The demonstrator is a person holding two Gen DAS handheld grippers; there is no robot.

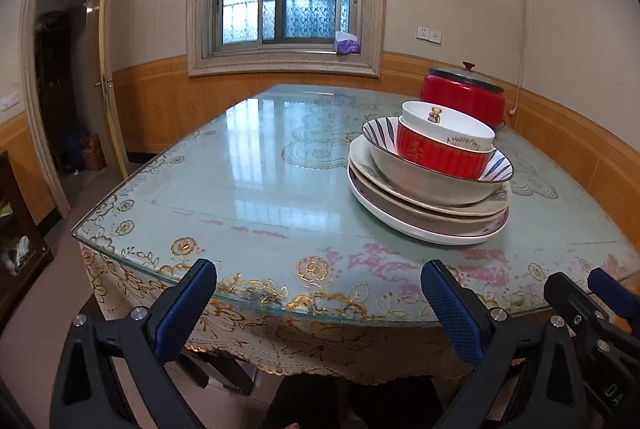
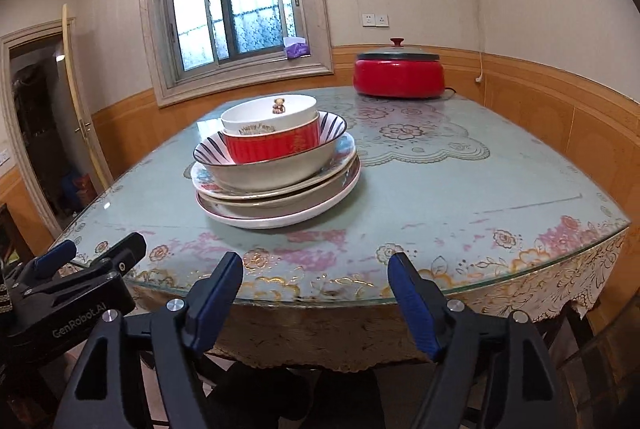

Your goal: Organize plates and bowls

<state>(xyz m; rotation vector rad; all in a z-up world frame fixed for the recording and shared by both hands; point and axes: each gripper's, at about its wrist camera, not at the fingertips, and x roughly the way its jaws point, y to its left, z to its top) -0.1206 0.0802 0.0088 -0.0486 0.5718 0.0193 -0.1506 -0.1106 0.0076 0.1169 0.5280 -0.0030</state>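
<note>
Both grippers, left gripper (image 1: 318, 279) and right gripper (image 2: 316, 271), gape before stacked dishes (image 1: 430, 173)

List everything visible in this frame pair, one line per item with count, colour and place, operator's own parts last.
bear bowl: 1, white, top of the stack
red bowl: 1, red with gold, under the bear bowl
striped bowl: 1, white with dark stripes, holds the red bowl
plates: at least 3, white and patterned, bottom of the stack
table: 1, glass top over floral cloth
electric pot: 1, red, lidded, far side of the table
tissue pack: 1, purple, window sill
left gripper: 1, black with blue pads, jaws open, empty
right gripper: 1, same colours, jaws open, empty
</note>
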